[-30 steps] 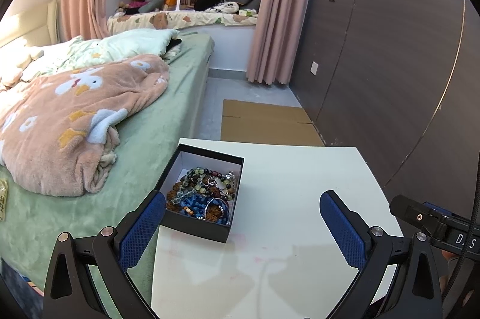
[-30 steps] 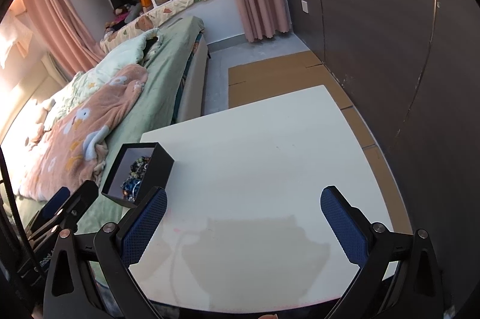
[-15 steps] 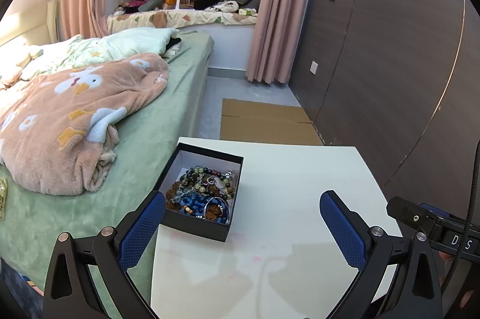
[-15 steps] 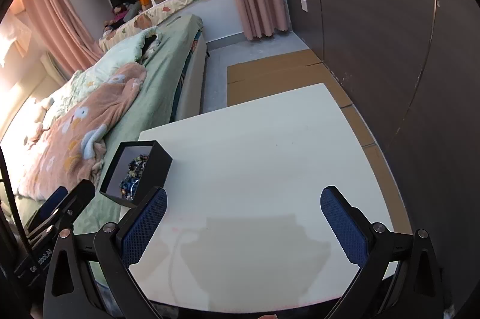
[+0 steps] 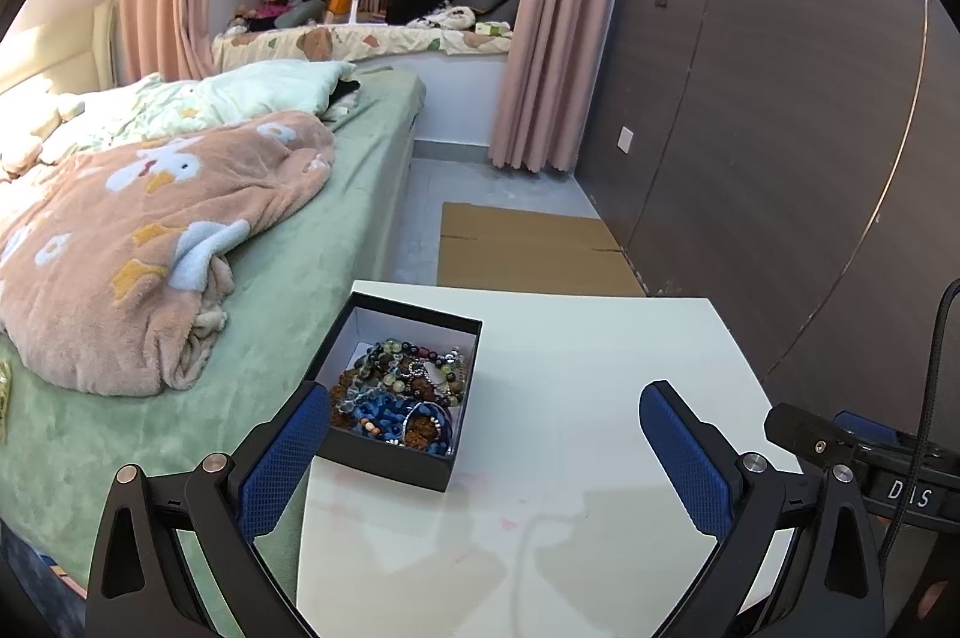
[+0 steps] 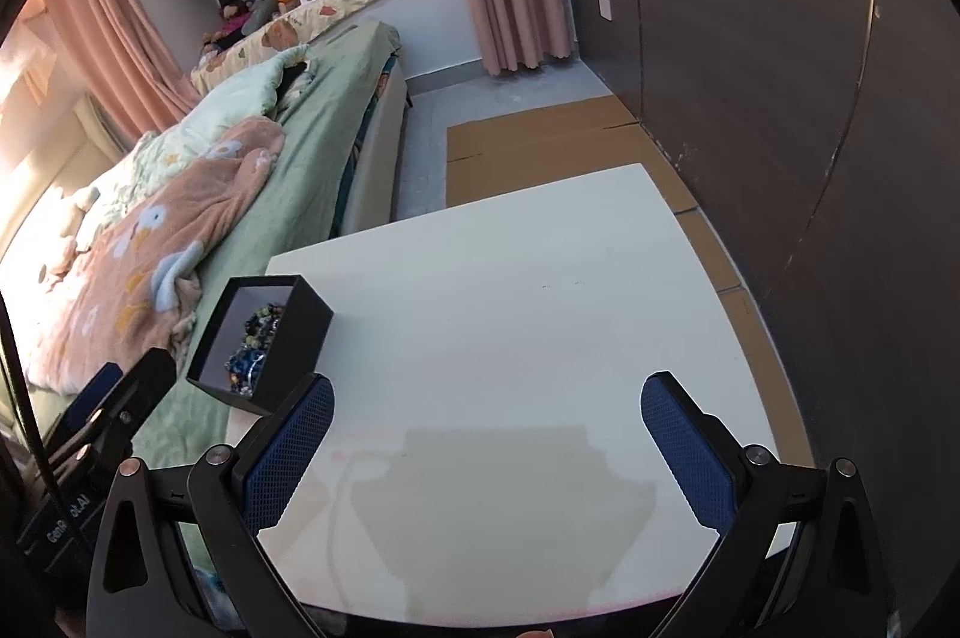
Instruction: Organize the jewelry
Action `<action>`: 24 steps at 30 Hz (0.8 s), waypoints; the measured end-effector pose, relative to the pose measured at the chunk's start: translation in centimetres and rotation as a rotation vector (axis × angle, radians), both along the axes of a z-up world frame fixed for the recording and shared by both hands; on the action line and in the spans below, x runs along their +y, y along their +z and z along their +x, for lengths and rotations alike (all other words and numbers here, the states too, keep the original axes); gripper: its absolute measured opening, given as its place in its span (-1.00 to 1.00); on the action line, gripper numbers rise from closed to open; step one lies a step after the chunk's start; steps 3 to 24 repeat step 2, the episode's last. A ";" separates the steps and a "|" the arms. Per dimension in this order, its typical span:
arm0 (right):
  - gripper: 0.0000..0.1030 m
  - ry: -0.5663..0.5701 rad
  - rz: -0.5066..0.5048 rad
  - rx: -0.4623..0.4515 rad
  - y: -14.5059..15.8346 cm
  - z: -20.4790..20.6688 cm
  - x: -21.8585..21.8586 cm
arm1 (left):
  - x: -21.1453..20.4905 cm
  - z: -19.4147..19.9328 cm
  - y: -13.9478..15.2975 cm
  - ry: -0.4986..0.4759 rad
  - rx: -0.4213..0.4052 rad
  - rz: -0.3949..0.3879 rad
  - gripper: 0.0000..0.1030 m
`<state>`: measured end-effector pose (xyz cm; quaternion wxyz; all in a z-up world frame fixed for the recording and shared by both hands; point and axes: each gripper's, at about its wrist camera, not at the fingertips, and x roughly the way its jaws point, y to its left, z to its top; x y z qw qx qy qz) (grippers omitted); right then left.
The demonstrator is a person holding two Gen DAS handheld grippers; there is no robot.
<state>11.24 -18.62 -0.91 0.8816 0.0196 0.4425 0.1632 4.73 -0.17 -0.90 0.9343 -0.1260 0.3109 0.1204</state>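
A black open box [image 5: 384, 449] with a white lining stands at the left edge of a white table [image 5: 588, 374]. Inside lies a tangle of bead bracelets [image 5: 399, 398], blue, brown and multicoloured. My left gripper [image 5: 486, 452] is open just in front of the box, its left finger beside the box's near left corner, nothing held. In the right wrist view the box [image 6: 264, 338] sits at the table's left edge, bracelets [image 6: 255, 344] partly hidden by its wall. My right gripper [image 6: 486, 452] is open over the bare table [image 6: 540, 302], to the right of the box.
A bed with a green sheet [image 5: 288, 290] and a pink fleece blanket [image 5: 132, 242] presses against the table's left side. Flat cardboard [image 5: 528, 248] lies on the floor beyond. A dark panelled wall [image 5: 780, 128] runs along the right. The other gripper's body [image 5: 864, 464] shows at right.
The left wrist view has crept slightly closer to the box. The right wrist view has shifted a little, the box now sitting slightly further right. Both grippers stay open.
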 end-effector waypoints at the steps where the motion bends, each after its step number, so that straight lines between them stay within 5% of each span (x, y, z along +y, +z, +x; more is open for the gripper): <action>1: 1.00 -0.001 0.000 0.000 0.0 0.0 -0.1 | 0.0 0.1 0.0 0.000 0.002 0.000 0.99; 24: 1.00 -0.002 0.000 0.001 0.0 0.0 -0.1 | 0.0 0.3 -0.1 -0.001 0.004 0.001 0.99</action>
